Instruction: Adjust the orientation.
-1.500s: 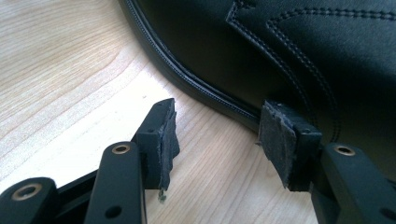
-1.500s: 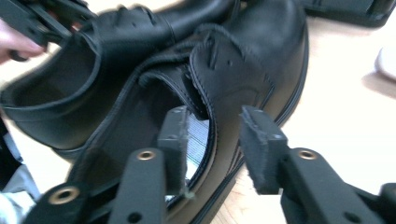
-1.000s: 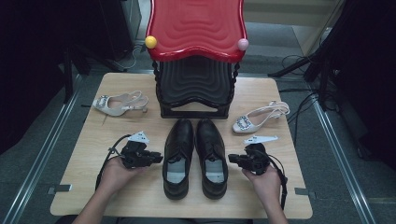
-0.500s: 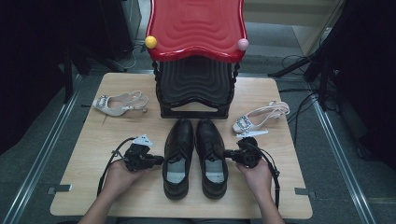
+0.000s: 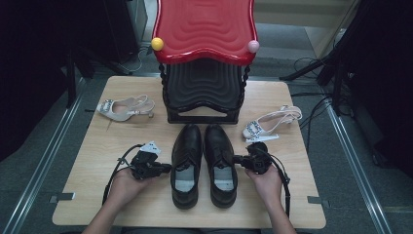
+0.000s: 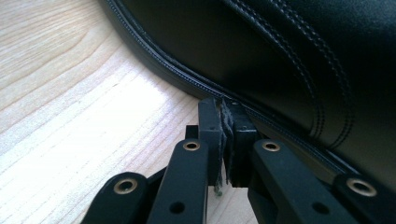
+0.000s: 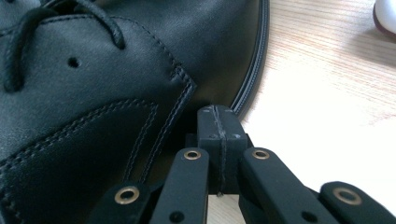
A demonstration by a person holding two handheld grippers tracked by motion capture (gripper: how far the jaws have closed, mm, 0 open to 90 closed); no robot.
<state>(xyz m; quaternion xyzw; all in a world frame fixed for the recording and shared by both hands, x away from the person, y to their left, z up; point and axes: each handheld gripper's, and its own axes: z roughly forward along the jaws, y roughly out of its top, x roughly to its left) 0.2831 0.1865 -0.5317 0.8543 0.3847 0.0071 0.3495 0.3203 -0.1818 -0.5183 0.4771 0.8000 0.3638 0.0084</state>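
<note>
Shoe (image 6: 289,56) cropped; L tool (image 6: 226,122) tips closed against welt.

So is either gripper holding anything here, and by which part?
Nothing is held. Left gripper and right gripper are shut with nothing between them, tips against the black shoes' outer sides.

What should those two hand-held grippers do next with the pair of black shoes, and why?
Probably press inward together, nudging the shoes snug. The left gripper sits shut at the outer side of the left black shoe, and the right gripper sits shut at the outer side of the right black shoe. With nothing between the fingers, pushing looks likelier than lifting.
</note>
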